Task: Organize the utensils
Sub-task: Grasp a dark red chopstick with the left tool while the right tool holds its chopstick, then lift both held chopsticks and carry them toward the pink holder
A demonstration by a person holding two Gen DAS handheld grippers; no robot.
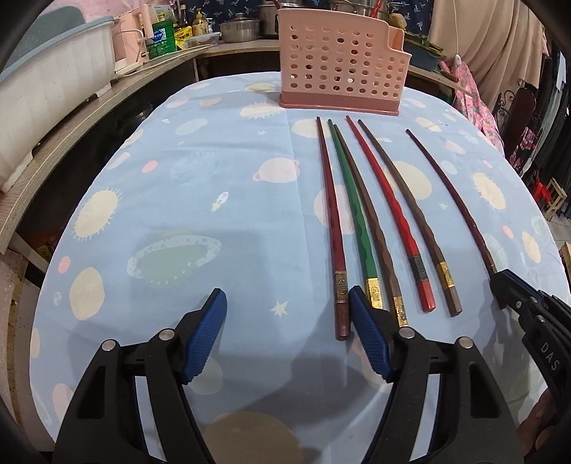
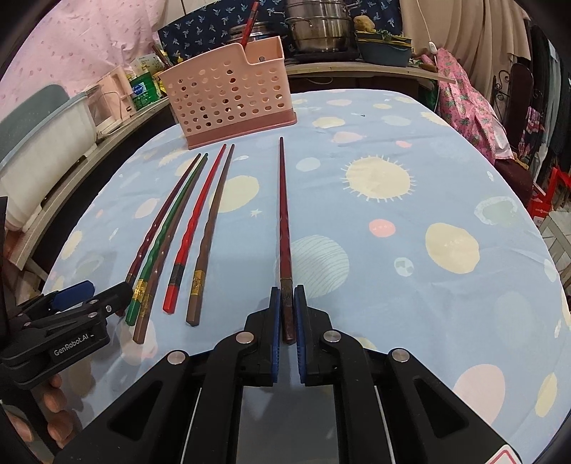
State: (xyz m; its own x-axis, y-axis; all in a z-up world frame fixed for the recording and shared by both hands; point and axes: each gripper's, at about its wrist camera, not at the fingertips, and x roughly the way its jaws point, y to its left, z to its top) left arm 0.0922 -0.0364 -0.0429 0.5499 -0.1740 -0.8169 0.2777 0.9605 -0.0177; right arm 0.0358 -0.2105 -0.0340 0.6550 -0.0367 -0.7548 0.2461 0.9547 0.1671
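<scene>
Several chopsticks lie side by side on the blue space-print tablecloth: a dark red one, a green one, brown ones and a bright red one. A pink perforated utensil holder stands behind them; it also shows in the right wrist view with one chopstick in it. My left gripper is open and empty, its right finger beside the dark red chopstick's end. My right gripper is shut on a separate dark red chopstick lying on the cloth.
A wooden shelf with a white bin, bottles and pots runs along the left and back. Steel pots stand behind the holder. Pink cloth and chairs are at the right of the table.
</scene>
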